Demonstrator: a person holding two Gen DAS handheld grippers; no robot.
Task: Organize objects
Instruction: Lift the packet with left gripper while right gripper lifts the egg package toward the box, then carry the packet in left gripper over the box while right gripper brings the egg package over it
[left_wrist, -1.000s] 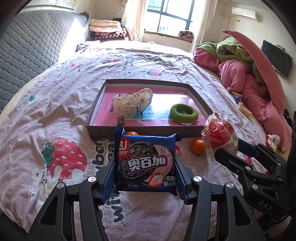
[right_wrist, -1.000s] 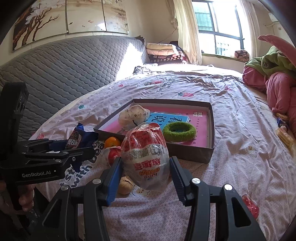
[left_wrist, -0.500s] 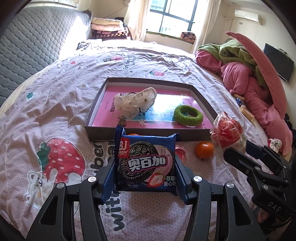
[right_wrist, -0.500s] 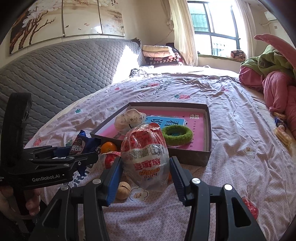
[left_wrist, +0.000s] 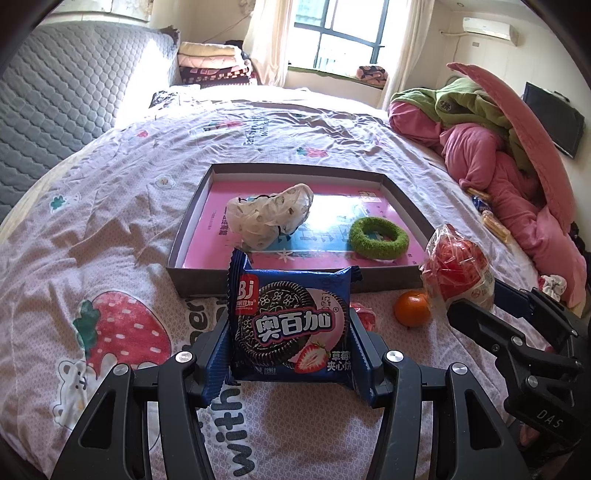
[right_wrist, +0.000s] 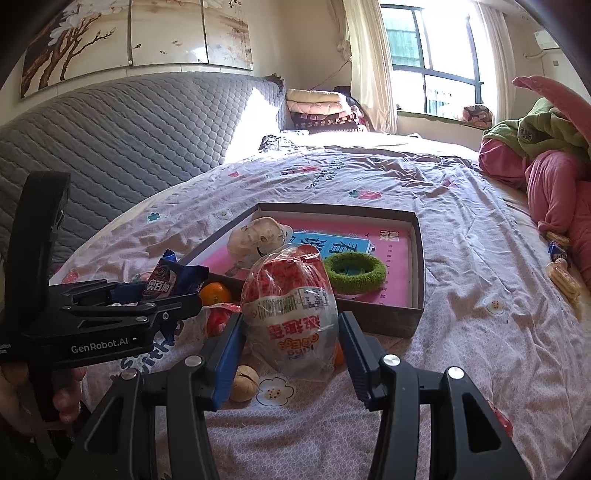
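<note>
Cookie packet (left_wrist: 290, 328) clamped upright in left gripper (left_wrist: 290, 354).

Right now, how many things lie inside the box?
3: a white patterned pouch at the box's left, a green ring at its right, and a pink-and-blue book under both.

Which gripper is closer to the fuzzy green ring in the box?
Right. The right gripper, holding the red snack bag, is just before the fuzzy green ring; the left gripper, holding the blue cookie packet, sits farther left.
</note>
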